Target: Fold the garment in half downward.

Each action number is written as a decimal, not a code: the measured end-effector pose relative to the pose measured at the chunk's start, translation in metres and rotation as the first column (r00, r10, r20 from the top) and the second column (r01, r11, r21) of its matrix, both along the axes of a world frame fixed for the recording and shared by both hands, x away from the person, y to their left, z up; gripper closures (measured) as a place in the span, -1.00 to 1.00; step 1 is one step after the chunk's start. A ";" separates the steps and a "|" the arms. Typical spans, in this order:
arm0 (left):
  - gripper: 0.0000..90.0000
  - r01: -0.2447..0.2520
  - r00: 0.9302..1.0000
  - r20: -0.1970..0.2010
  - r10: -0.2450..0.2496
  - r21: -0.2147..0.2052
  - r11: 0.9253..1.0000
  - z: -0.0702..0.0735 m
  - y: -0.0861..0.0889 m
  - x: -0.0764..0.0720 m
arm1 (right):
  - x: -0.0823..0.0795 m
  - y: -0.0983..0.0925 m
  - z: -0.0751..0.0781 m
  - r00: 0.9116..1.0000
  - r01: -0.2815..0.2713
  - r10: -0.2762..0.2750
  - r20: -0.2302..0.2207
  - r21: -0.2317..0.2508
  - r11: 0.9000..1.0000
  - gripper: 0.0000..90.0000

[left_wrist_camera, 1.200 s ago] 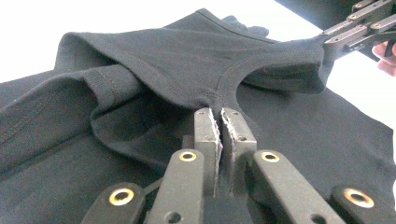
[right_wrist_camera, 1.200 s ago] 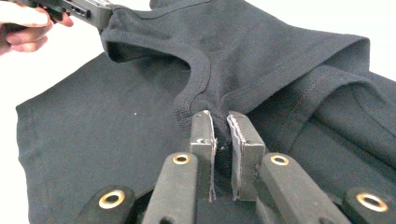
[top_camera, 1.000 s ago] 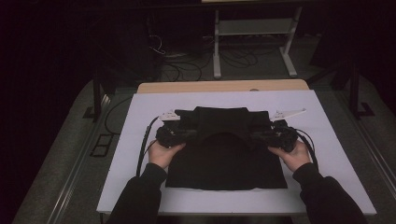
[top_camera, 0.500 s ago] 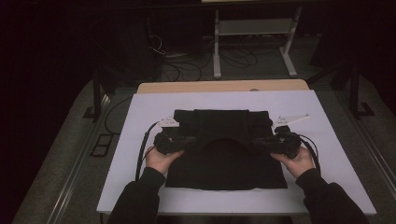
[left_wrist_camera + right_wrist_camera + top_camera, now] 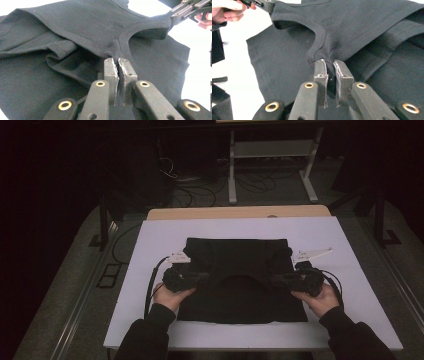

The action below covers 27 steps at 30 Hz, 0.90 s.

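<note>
Shirt (image 5: 240, 280): it is lying in the middle of the white surface (image 5: 350, 285), with its top part folded over the lower part, so the neckline is facing the person.

Look: it is a black knit garment with a ribbed collar band and double lines of stitching along the hems. One sleeve hem is showing as a loose fold in the left gripper view. The cloth is matte and has no print that I can see.

Handling: I am judging it as light, soft and floppy. It is not keeping any shape by itself and it is sagging between the two held points. It does not seem slippery or fragile, but a thin pinch can slide off a single layer.

Where to hold: the thick collar band at each shoulder seam seems the best place, because there the layers are doubled and stitched.

Left gripper (image 5: 117, 65): its jaws are standing narrow, pinching the collar band near the shoulder seam.

Right gripper (image 5: 330, 67): its jaws are also narrow, pinching the collar band at the other side of the neckline.

Hands: the left hand (image 5: 172, 296) and the right hand (image 5: 320, 299) are holding the grippers low over the surface, at the two sides of the shirt.
</note>
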<state>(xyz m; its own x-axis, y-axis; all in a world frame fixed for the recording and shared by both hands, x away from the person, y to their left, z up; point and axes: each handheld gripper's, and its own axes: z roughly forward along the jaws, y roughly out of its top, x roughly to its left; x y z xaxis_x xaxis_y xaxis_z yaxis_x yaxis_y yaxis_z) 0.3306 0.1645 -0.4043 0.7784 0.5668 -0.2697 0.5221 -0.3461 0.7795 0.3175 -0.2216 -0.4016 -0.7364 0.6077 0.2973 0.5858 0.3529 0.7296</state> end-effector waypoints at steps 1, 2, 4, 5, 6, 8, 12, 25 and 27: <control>0.87 0.000 1.000 -0.004 0.000 -0.002 1.000 -0.001 -0.001 -0.001 | 0.000 0.000 0.000 1.000 -0.001 0.001 0.004 -0.004 1.000 0.78; 0.87 0.001 1.000 -0.005 -0.001 0.001 1.000 -0.001 -0.001 -0.002 | -0.001 0.000 0.000 1.000 0.000 0.000 0.000 -0.005 1.000 0.78; 0.87 0.007 1.000 -0.008 -0.007 0.001 1.000 -0.001 -0.001 -0.003 | -0.002 -0.001 -0.001 1.000 -0.002 0.002 -0.003 -0.001 1.000 0.78; 0.87 0.007 1.000 -0.007 -0.007 0.004 1.000 -0.001 -0.001 -0.004 | -0.003 -0.001 -0.002 1.000 -0.003 0.003 -0.007 -0.001 1.000 0.78; 0.87 0.008 1.000 -0.007 -0.008 0.004 1.000 -0.001 -0.001 -0.005 | -0.003 -0.001 -0.002 1.000 -0.001 0.001 -0.010 -0.002 1.000 0.78; 0.87 0.011 1.000 -0.009 -0.011 0.001 1.000 -0.002 0.000 -0.006 | -0.005 -0.002 -0.003 1.000 -0.005 0.005 -0.011 -0.003 1.000 0.78; 0.87 0.016 1.000 -0.019 -0.016 0.004 1.000 -0.003 0.001 -0.009 | -0.008 -0.002 -0.003 1.000 -0.013 0.013 -0.017 -0.005 1.000 0.78; 0.87 0.061 0.998 -0.025 -0.060 0.020 0.998 -0.002 0.002 -0.018 | -0.019 0.000 -0.005 0.998 -0.041 0.040 -0.039 -0.009 0.999 0.78; 0.87 0.063 0.998 -0.029 -0.062 0.021 0.998 -0.003 0.002 -0.021 | -0.021 0.000 -0.005 0.998 -0.040 0.039 -0.049 -0.009 0.999 0.78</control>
<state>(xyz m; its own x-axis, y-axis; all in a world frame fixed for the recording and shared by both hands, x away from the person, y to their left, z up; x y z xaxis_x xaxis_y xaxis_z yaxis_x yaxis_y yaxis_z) 0.3097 0.1666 -0.4070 0.8047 0.5232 -0.2805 0.5208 -0.3954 0.7566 0.2965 -0.2218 -0.4070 -0.7449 0.5812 0.3276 0.6058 0.3834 0.6971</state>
